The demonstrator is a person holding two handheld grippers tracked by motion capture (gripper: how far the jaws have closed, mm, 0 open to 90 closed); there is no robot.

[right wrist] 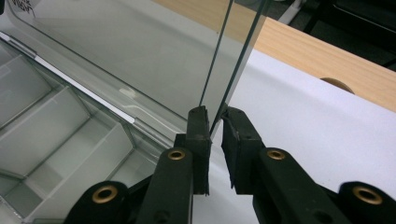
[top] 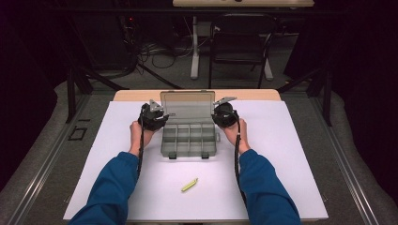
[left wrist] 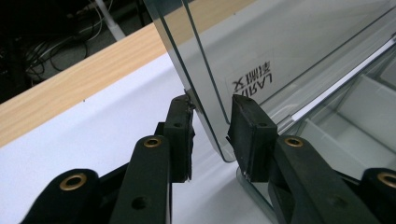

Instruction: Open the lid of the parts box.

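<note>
Clear compartment box (top: 188,138) sits centre frame in the high view on the white table cover (top: 281,154), lid (top: 187,107) standing upright at its far edge.

Left gripper (top: 165,116) is at the lid's left edge, right gripper (top: 215,114) at its right edge, one per side so the lid swings evenly on its hinge without twisting.

Left gripper view: jaws straddle the lid's side edge near the lower corner, centre frame. Left pad (left wrist: 183,135) touches or nearly touches the edge, right pad (left wrist: 247,135) stands off with a visible gap. So partly spread around the lid, not clamped.

Right gripper view: jaws nearly together on the lid's other side edge (right wrist: 224,84), centre frame, thin plastic between the pads (right wrist: 198,140). Looks like a pinch on the lid, though a sliver of gap shows on one side.

Judgement: the low hold near the hinge gives control of lid angle; the right side carries it, the left only guides.

Small yellow-green item (top: 189,184) lies lower centre, well apart from the box, untouched. Compartments look empty.
</note>
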